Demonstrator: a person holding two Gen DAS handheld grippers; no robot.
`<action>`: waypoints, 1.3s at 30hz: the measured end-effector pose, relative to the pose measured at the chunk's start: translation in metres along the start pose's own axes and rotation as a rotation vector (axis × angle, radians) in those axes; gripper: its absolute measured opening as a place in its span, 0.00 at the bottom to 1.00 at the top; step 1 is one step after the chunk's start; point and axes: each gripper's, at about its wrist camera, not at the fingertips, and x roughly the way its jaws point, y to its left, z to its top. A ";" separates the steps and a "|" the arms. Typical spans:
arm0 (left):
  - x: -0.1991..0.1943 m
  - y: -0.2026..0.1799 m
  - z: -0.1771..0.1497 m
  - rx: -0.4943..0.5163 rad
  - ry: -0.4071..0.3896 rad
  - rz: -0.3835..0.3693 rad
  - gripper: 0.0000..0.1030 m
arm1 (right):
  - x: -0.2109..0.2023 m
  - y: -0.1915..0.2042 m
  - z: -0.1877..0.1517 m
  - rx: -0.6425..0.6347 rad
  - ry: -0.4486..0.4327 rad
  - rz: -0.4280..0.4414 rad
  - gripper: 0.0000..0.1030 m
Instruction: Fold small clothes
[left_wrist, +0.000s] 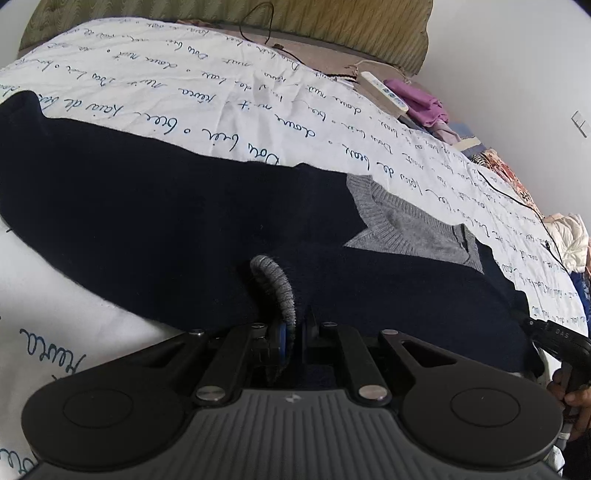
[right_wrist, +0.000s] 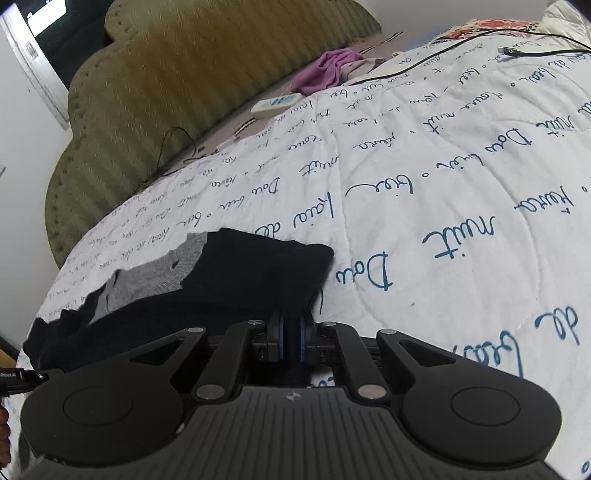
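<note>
A small navy sweater with a grey V-neck collar lies on the white quilt with blue script. My left gripper is shut on the sweater's grey ribbed sleeve cuff, which curls up between the fingers. In the right wrist view the sweater lies bunched with its grey collar to the left. My right gripper is shut on a navy fold of the sweater at its near right edge.
An olive padded headboard stands behind the bed. A white remote, a purple cloth and black cables lie at the quilt's far edge. The remote and purple cloth also show in the right wrist view.
</note>
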 end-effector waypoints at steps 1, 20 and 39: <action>-0.002 0.000 0.001 -0.004 -0.003 -0.003 0.08 | -0.002 0.000 0.000 0.018 -0.004 -0.001 0.25; 0.011 -0.068 -0.045 0.225 -0.197 0.095 0.59 | 0.010 0.102 -0.050 -0.340 -0.033 -0.029 0.62; -0.057 0.127 -0.031 -0.668 -0.419 -0.060 0.75 | 0.007 0.093 -0.059 -0.305 -0.082 0.074 0.79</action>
